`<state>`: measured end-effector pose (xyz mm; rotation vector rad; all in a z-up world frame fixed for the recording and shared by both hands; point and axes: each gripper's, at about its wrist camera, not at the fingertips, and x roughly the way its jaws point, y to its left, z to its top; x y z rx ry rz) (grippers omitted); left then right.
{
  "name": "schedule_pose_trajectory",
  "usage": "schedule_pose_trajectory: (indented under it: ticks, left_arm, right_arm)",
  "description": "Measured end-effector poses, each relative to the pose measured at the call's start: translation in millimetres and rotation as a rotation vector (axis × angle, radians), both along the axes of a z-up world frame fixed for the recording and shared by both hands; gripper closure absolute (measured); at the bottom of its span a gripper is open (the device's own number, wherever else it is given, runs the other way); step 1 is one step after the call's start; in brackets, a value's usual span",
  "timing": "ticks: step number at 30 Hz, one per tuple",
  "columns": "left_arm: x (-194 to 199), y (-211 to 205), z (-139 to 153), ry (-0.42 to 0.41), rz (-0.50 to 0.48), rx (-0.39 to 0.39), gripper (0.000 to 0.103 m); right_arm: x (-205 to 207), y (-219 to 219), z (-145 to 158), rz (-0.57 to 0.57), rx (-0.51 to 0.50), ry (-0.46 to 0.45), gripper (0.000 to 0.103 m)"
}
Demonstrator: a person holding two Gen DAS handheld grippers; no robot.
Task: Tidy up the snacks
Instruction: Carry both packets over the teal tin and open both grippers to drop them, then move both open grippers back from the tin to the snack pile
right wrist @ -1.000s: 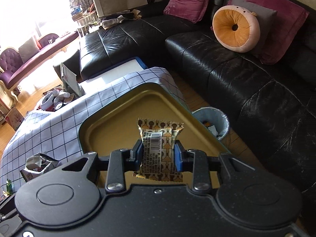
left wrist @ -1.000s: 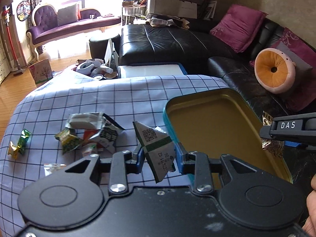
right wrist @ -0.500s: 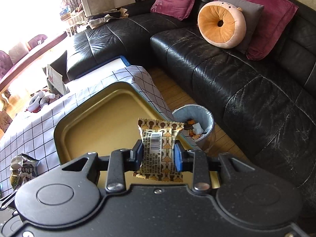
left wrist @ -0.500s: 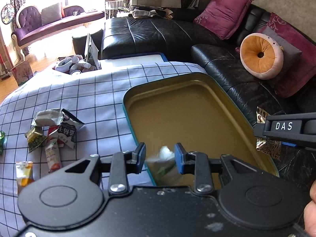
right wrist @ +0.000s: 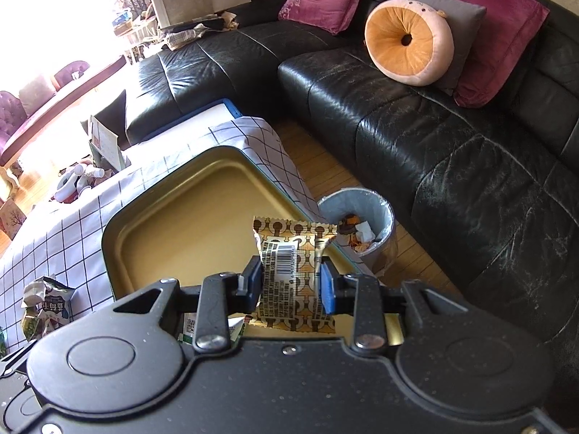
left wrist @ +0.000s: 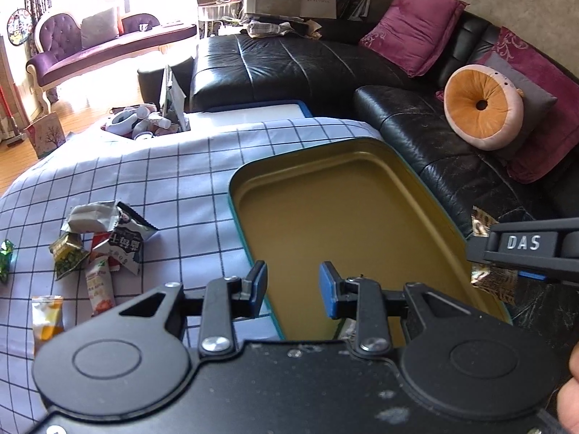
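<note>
A teal tin (left wrist: 235, 209) with a gold inside lies open on the checked tablecloth. My left gripper (left wrist: 293, 285) hangs over the tin's near end, open, with nothing between its blue pads. A white and green packet (left wrist: 345, 327) lies in the tin just below it and also shows as the packet (right wrist: 237, 329) under my right gripper. My right gripper (right wrist: 291, 282) is over the tin's (right wrist: 108, 253) near right corner. Its jaws are opening, and the gold patterned packet (right wrist: 289, 271) is still between the pads, slightly tilted. That gold packet (left wrist: 495, 282) shows at the right edge of the left wrist view.
Several loose snack packets (left wrist: 101, 242) lie in a heap on the cloth left of the tin, seen too as the heap (right wrist: 47, 303). A grey waste bin (right wrist: 358, 217) stands on the floor past the table's right edge. A black leather sofa (left wrist: 452, 144) wraps the far side.
My left gripper came over the tin and let go of the white and green packet, which dropped into it. My right gripper's jaws have widened a little and the gold packet has tilted.
</note>
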<state>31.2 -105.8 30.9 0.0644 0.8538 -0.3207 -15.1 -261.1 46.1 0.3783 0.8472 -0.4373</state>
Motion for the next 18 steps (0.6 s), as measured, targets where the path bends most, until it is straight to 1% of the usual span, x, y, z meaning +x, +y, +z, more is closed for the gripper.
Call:
schedule_pose_trajectory:
  ticks: [3,6,10,13,15,18]
  left_arm:
    - [3.4,2.0,-1.3,0.009,0.021,0.005,0.068]
    - [4.7,2.4,-2.8,0.009,0.024,0.016,0.067]
    - [2.5,0.3,-2.7,-0.040,0.057,0.063,0.064]
    - [1.0,0.3,-2.6,-0.084,0.081,0.084,0.060]
    - [3.2,-0.3,-4.4,-0.080,0.085,0.100,0.059]
    - [7.2,0.7,-8.0,-0.049,0.081,0.107,0.059]
  right_arm:
    - [0.0,-4.7,-0.8,-0.015,0.022,0.006,0.058]
    - [-0.5,-7.3,-1.0,-0.017,0.027,0.001,0.058]
    - [-5.2,-10.2,-2.2,-0.057,0.006,-0.044,0.058]
    - [-7.4,-14.6,-3.9,-0.137,-0.042,-0.071,0.058]
    - [-5.4,-17.7,-7.2,-0.158,-0.054,-0.062,0.058]
    - [-3.0,-26.0,-15.4,-0.152,-0.005,-0.061,0.058]
